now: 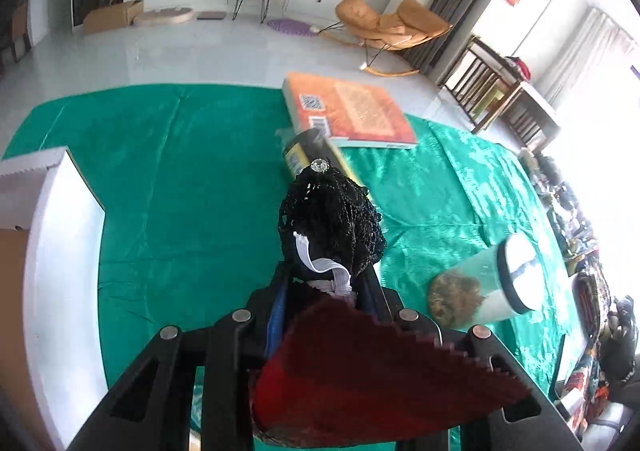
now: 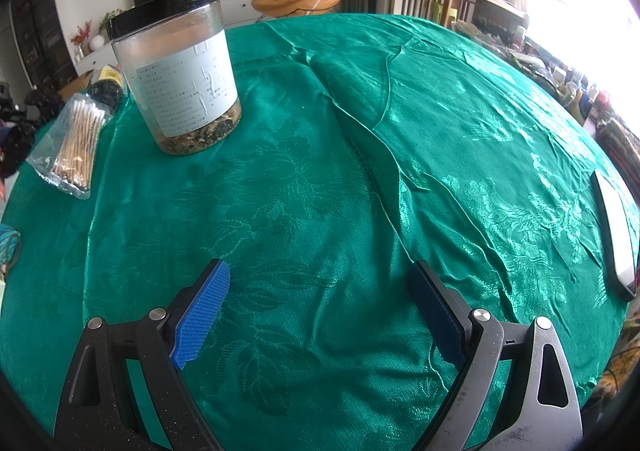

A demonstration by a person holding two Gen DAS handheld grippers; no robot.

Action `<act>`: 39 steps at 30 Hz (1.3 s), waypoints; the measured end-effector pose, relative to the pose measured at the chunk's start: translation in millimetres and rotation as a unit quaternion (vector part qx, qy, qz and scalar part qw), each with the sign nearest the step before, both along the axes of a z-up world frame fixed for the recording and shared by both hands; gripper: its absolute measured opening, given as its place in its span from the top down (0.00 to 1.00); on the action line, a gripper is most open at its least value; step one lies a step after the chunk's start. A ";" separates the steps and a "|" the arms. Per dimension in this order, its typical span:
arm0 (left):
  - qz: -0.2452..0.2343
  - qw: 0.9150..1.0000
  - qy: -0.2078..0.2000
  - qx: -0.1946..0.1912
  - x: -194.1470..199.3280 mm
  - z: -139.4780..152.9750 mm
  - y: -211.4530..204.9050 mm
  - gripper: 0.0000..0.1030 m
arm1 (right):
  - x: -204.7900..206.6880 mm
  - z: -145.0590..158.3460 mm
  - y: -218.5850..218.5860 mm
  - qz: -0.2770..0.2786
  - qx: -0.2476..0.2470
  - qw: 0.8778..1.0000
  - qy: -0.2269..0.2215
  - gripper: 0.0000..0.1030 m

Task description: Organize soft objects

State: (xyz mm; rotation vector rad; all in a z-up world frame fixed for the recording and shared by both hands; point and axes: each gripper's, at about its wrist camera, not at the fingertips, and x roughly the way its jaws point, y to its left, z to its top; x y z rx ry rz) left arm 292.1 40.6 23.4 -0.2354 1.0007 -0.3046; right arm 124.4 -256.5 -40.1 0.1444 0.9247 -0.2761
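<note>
Looking down my left gripper [image 1: 326, 283], I see its jaws clenched on a bundle of soft things: a black mesh pouf [image 1: 332, 219] with a small clear gem at its tip, a white elastic strap [image 1: 326, 271] folded at its base, and a dark red cloth swatch [image 1: 372, 371] with a zigzag edge hanging close to the lens. The bundle is lifted clear of the green tablecloth [image 1: 180, 191]. Beyond it lie an orange book [image 1: 352, 111] and a black and yellow package [image 1: 308, 155] that overlaps the book's near edge. A white cardboard box [image 1: 52, 211] stands open at the left edge, and a clear jar [image 1: 484, 283] with a black lid appears tipped by the lens at right. My right gripper [image 2: 320, 291] hangs released above bare cloth, blue pads [image 2: 204, 311] wide apart with nothing between them. From that side the jar stands upright, a bag of cotton swabs [image 2: 76, 139] lies beside it, and a phone [image 2: 614, 227] rests at the far right.
</note>
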 end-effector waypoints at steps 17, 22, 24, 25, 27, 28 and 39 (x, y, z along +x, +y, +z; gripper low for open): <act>-0.052 0.997 0.046 -0.039 -85.4 -34.1 -42.9 0.15 | -0.4 0.1 0.3 0.000 0.000 1.000 0.000 0.10; -0.030 0.999 -0.015 0.013 -125.1 -12.8 -15.7 0.14 | -0.6 0.2 0.2 0.000 0.000 1.000 0.000 0.10; -0.029 0.999 -0.018 0.022 -149.0 -19.4 -10.6 0.13 | -0.6 0.2 0.1 0.000 0.000 1.000 0.000 0.10; -0.031 0.999 -0.018 0.025 -162.9 -25.6 -9.8 0.13 | -0.7 0.3 0.2 0.000 0.000 1.000 0.000 0.10; -0.035 0.999 -0.016 0.039 -189.8 -42.2 -11.7 0.13 | -0.6 0.2 0.2 0.000 0.000 1.000 0.000 0.10; -0.032 0.998 -0.017 0.050 -202.0 -51.9 -12.7 0.13 | -0.7 0.2 0.2 0.000 0.000 1.000 0.000 0.10; -0.029 0.993 -0.029 0.111 -235.7 -112.8 -8.2 0.13 | -0.6 0.3 0.2 0.000 0.000 1.000 0.000 0.10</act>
